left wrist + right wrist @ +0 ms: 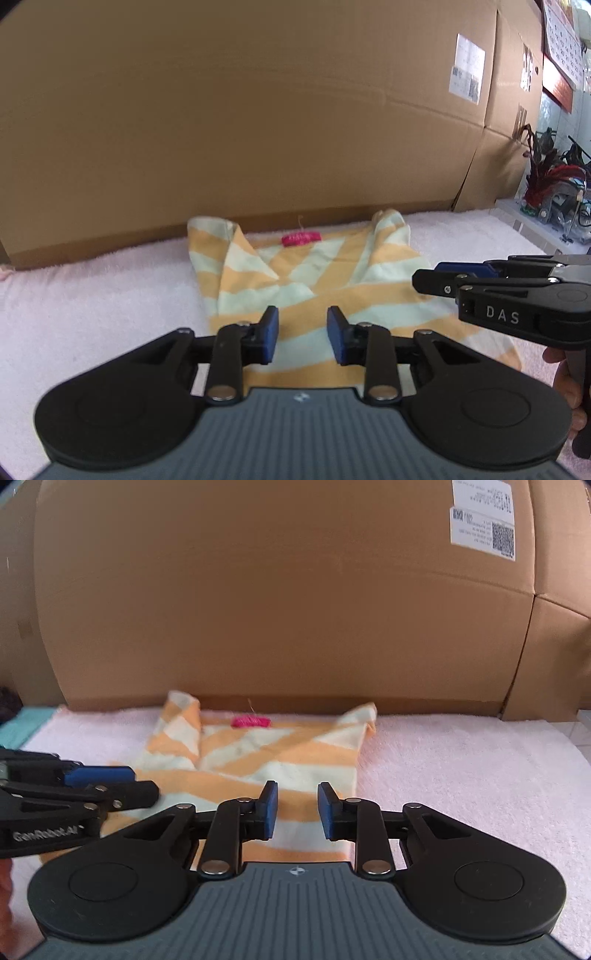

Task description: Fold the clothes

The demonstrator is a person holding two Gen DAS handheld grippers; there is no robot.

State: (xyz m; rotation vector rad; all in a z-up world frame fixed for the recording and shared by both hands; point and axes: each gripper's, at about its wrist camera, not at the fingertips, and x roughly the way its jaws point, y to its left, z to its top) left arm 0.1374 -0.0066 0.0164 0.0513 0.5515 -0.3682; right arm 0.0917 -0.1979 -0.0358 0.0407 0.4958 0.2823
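The orange-and-pale-green striped knit garment [314, 295] is laid flat on the pink fleecy cover [92, 295] at the centre of both frames, its pink neck label [301, 238] toward the brown cardboard box [258, 110] behind. Both sleeves are seen turned inward over the body, so the side folds are judged complete; the lengthwise fold from hem to collar is judged outstanding. The left tongs [302, 334] are held above the near hem, partly parted, with nothing gripped. The right tongs [297, 808] are held likewise over the hem's right portion, released and empty. No cloth is seen between either pair of blue pads [269, 334].
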